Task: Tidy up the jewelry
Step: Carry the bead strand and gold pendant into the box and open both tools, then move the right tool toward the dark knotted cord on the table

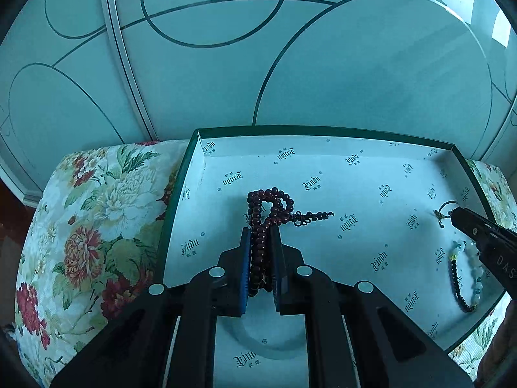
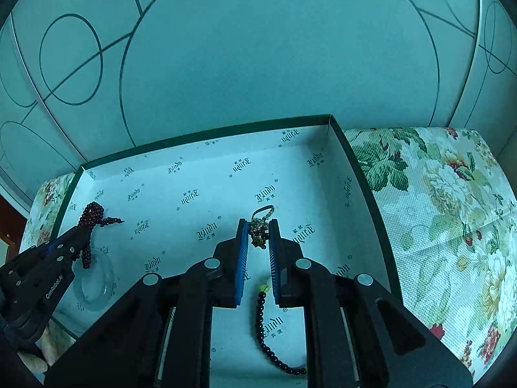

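Green-rimmed box lined in printed white paper sits on a floral cushion. Left gripper is clamped on dark red beads, their length along the fingers — right gripper pinches a small charm cluster. A black-beaded bracelet lies beneath; bare floor lies ahead of both.

We count 2 grippers, 1 open box, and 3 pieces of jewelry: 1 dark red bead string at left, 1 small charm with a ring, and 1 black-and-pale bracelet near right. We also see 1 clear glass ring.
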